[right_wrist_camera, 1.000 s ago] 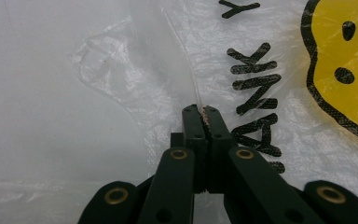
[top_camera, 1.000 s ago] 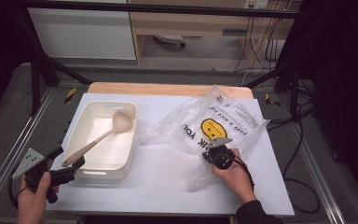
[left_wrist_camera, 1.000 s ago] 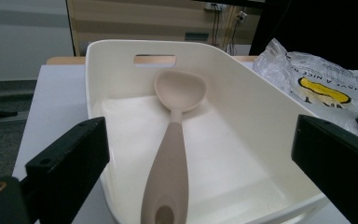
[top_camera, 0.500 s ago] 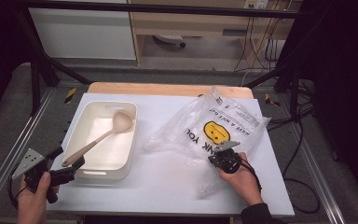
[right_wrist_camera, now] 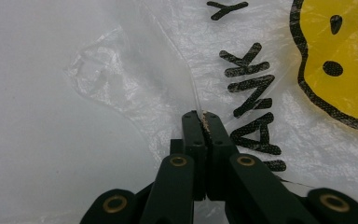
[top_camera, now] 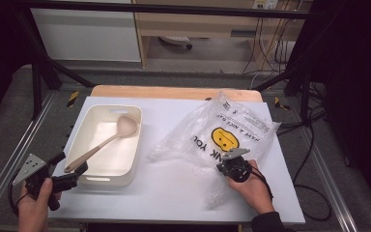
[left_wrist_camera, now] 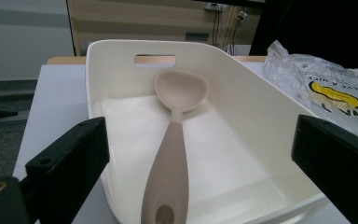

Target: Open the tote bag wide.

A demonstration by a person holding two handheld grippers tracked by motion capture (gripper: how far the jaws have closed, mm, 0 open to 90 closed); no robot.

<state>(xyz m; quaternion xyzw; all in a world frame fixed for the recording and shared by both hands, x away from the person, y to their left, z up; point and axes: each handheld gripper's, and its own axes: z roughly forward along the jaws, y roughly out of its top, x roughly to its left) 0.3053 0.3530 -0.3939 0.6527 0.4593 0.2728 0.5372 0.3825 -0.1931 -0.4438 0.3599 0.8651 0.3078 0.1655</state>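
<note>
A beige spoon (top_camera: pixel 101 145) lies slantwise in the white tray (top_camera: pixel 111 107) on the left of the table, its handle end over the near rim. My left gripper (top_camera: pixel 70 164) is open at that rim, a jaw on each side of the handle end without touching it. In the left gripper view the spoon (left_wrist_camera: pixel 172 140) runs up the middle of the tray (left_wrist_camera: pixel 242 93) between the wide jaws of the left gripper (left_wrist_camera: pixel 203 154). My right gripper (top_camera: pixel 229 166) is shut on the near edge of the clear plastic bag (top_camera: pixel 232 125) with a yellow smiley. The right gripper (right_wrist_camera: pixel 203 116) pinches the bag (right_wrist_camera: pixel 261 56).
The white tabletop (top_camera: pixel 174 188) has a wooden strip (top_camera: pixel 174 92) along its far edge. Metal frame rails run along both sides, and cables (top_camera: pixel 314 145) hang off the right. The bag (left_wrist_camera: pixel 326 79) lies just right of the tray.
My right gripper has drawn a little to the right and towards the person, pulling the bag's near edge with it. The left gripper has hardly moved.
</note>
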